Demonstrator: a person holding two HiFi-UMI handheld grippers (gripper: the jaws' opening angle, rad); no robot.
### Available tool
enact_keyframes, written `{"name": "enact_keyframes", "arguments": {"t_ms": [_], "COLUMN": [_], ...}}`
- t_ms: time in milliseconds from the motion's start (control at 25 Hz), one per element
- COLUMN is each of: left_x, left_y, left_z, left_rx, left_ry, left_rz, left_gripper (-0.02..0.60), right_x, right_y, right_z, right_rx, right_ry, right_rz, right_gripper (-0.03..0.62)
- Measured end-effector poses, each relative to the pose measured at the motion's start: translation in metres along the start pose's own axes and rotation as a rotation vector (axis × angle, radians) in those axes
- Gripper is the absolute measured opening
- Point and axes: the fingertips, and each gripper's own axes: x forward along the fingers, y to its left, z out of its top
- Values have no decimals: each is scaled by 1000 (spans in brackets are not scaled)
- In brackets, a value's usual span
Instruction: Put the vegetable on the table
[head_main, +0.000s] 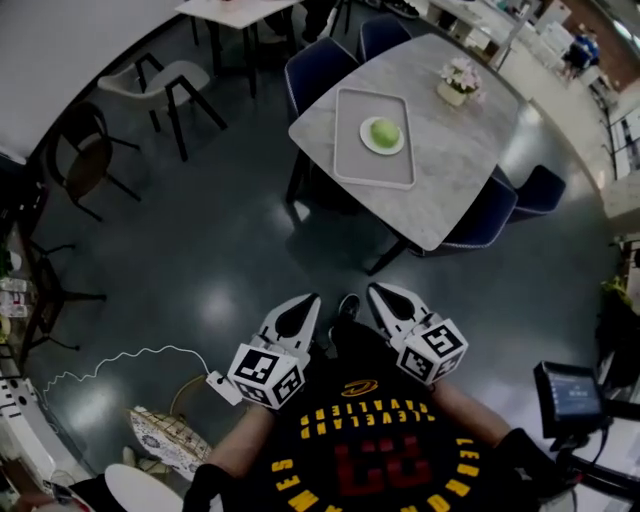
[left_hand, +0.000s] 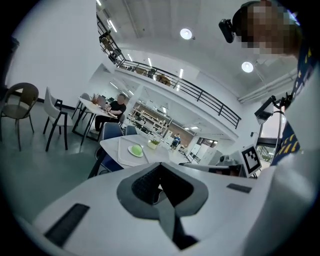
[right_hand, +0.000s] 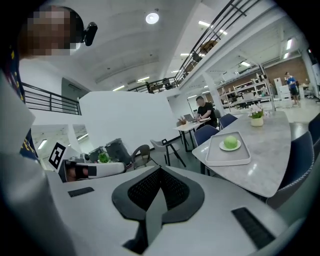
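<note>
Left gripper (head_main: 303, 308) is seen fully closed, jaws pressed together, nothing between them. Right gripper (head_main: 385, 298) is likewise closed with nothing held. Both are held close to the person's shirt (head_main: 375, 455), side by side over the dark floor (head_main: 200, 250), well apart from the table (head_main: 470, 170).

The vegetable (head_main: 385, 131), round and green, is seen on a small white plate (head_main: 368, 144). The plate is set on a grey tray (head_main: 348, 160), toward the tray's far end. The tray is laid by the table's left corner, along the edge nearest the grippers. A flower pot (head_main: 458, 84) is placed near the table's far edge, apart from the tray. Blue chairs (head_main: 316, 66) are pushed in round the table. The vegetable is touched by neither gripper.
</note>
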Motion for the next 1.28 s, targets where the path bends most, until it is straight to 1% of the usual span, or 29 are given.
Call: {"name": "enact_keyframes", "arguments": {"t_ms": [120,240,440,600,760,880,1000,1080,1280], "left_x": [21,39,76,126,177,213,244,261,302], "left_y": [11,28,51,52,52,53,50,47,41], "left_z": [15,34,68,98,112,115,118,124,140], "left_rx": [-5,0,65,117,143,143,147,147,173], "left_ry": [3,-9,-40,-34,-4,19,46,57,62], "left_rz": [-15,-6,57,56,45,48,33,10,-91], "left_gripper": [0,0,0,0,0,0,0,0,0], "right_x": [20,49,89,108,115,114,108,104,104], "right_y": [-16,-28,-56,-97,-142,-179,-214,-232,-264], "right_z": [11,30,66,109,136,145,151,157,161], "right_rx": [20,15,-29,-31,-20,15,60,81,153], "right_ry": [7,-6,-65,-115,-146,-159,-180,-200,-231], "right_rz": [0,32,101,108,83,52,6,-24,-74], "right_gripper": [5,5,5,5,5,5,5,5,5]}}
